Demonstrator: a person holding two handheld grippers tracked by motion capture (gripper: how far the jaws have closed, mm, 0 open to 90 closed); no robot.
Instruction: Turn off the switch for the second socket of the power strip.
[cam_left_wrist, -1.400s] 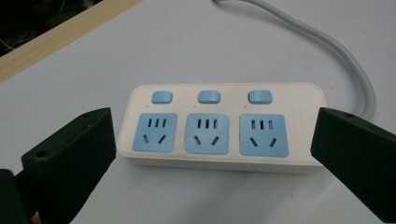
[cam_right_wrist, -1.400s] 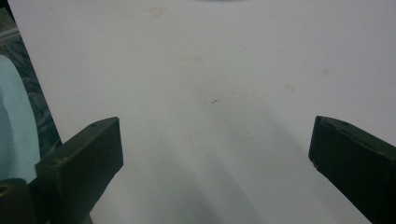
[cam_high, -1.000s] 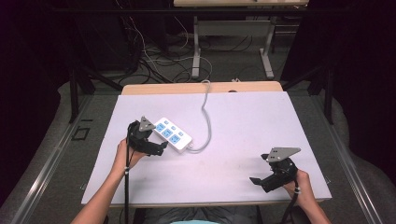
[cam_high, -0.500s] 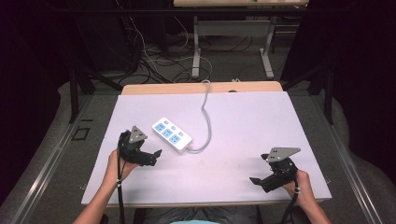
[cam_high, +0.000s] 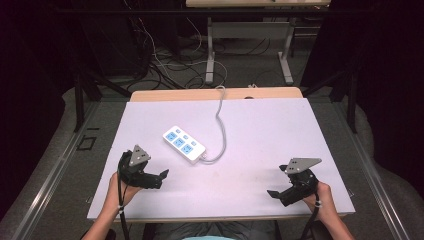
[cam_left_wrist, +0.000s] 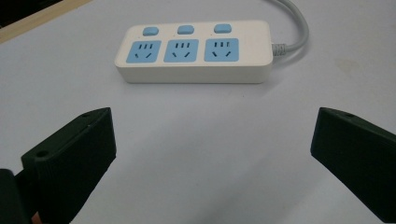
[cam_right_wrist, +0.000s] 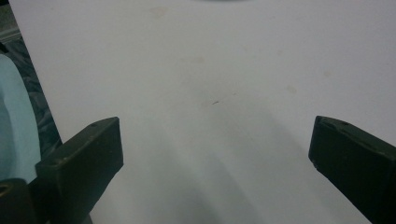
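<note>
Left tool (cam_high: 161, 176) sits near the front-left corner of the desk (cam_high: 260, 125), jaws spread wide with nothing in them, close to the front edge with bare white surface around it. In the left gripper view the power strip (cam_left_wrist: 196, 51) lies just ahead of the jaws, apart from them, three blue sockets facing up. From above it's left of centre, angled, its cord (cam_high: 220, 120) running off the far edge. Right of that it's open surface all the way across. Right tool (cam_high: 274, 194) hangs by the front-right corner, jaws wide apart too, holding nothing.
</note>
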